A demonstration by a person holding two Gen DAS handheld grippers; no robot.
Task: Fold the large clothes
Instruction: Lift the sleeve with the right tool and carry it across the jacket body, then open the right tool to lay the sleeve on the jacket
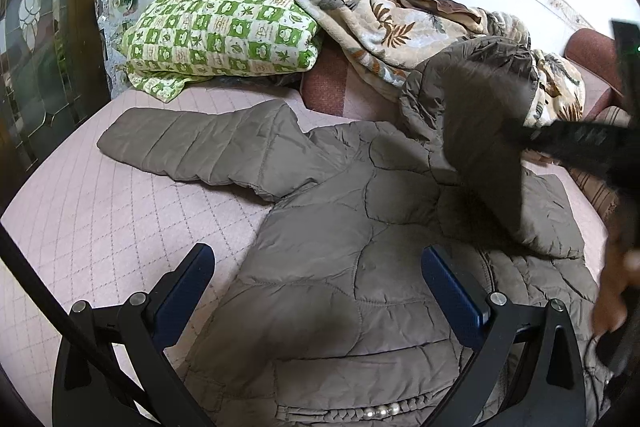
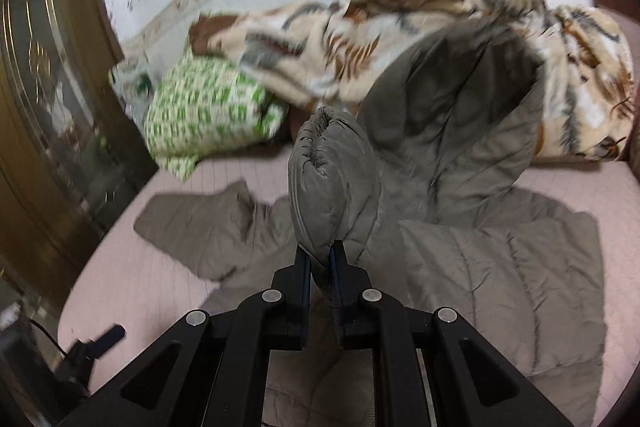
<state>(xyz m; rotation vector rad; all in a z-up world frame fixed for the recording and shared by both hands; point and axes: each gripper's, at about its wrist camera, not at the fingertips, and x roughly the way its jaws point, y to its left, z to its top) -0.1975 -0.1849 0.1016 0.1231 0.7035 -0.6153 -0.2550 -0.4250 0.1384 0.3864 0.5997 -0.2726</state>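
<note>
A grey-brown quilted padded jacket (image 1: 340,227) lies spread on a pink quilted bed (image 1: 100,219). Its left sleeve (image 1: 180,143) lies flat, pointing left. My left gripper (image 1: 318,279) is open and empty, hovering above the jacket's lower body, one finger over the bed and one over the jacket. My right gripper (image 2: 319,263) is shut on the cuff of the jacket's right sleeve (image 2: 332,183) and holds it lifted above the jacket body (image 2: 500,287). The raised sleeve and right gripper arm (image 1: 580,143) also show at the right of the left wrist view.
A green-and-white checked pillow (image 1: 224,31) and a crumpled beige leaf-print blanket (image 1: 380,23) lie at the back of the bed against a white wall. A wooden glass-door cabinet (image 2: 44,131) stands to the left. A maroon cushion (image 1: 592,55) sits at the back right.
</note>
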